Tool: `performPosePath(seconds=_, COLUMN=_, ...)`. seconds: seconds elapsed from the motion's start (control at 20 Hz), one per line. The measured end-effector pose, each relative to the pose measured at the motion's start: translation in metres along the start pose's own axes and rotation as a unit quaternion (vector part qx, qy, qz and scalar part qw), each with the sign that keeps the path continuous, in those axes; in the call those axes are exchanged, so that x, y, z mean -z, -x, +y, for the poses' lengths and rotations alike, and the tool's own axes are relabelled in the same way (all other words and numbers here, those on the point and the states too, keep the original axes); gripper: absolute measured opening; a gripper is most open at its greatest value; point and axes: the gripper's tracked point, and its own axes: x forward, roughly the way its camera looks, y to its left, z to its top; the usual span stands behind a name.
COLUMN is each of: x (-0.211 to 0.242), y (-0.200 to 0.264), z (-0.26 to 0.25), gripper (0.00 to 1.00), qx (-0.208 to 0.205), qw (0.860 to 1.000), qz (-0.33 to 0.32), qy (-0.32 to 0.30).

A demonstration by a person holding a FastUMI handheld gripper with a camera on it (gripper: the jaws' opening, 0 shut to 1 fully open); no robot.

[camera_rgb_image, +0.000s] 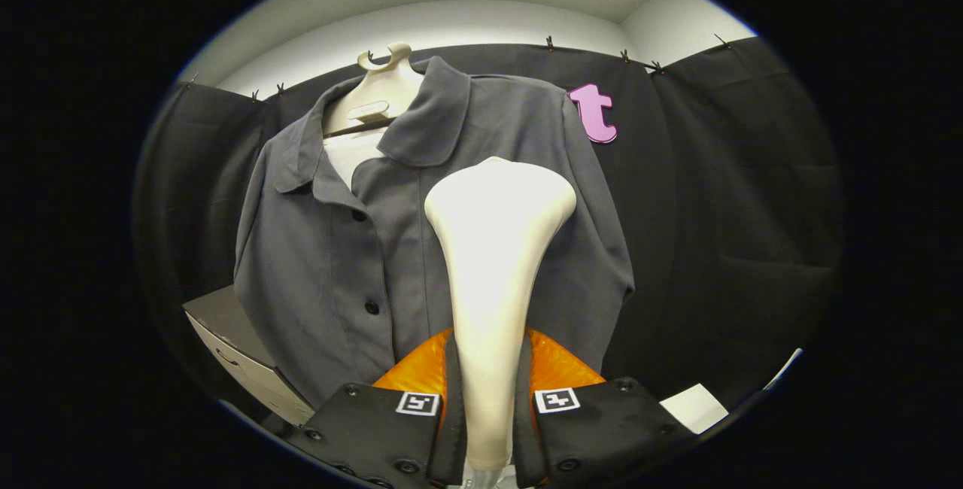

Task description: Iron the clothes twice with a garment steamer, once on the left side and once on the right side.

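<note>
Clamped between the two black fingers, the claw (489, 406) holds the slim neck of a cream garment steamer (493, 263), both orange-backed pads pressing on its sides. From the fingers the steamer rises forward and flares into a broad rounded head, which stands before the chest of a dark grey shirt (391, 248), on the side of the button placket that lies toward the pink letter; whether the head touches the cloth cannot be told. The shirt hangs buttoned on a cream hanger (384, 83), its collar spread open and a strip of white lining (353, 154) showing at the neck. Three dark buttons run down the placket just beside the steamer's neck. Behind the shirt is the black cloth wall (737, 195) of the booth, pinned along its top edge by small clips, with pale wall and ceiling (481, 0) above. Low beside the shirt's hem, on the side away from the letter, sits a grey box-like cabinet (241, 353) with a handle on its pale front. Near the opposite finger lies a white sheet (696, 406).
</note>
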Motion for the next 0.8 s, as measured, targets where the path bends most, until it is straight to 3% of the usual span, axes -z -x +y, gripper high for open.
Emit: performPosePath(seconds=0.8, x=0.102, y=0.011, z=-0.006, gripper=0.32, qx=-0.001, qw=0.998, qz=0.065, qy=-0.021)
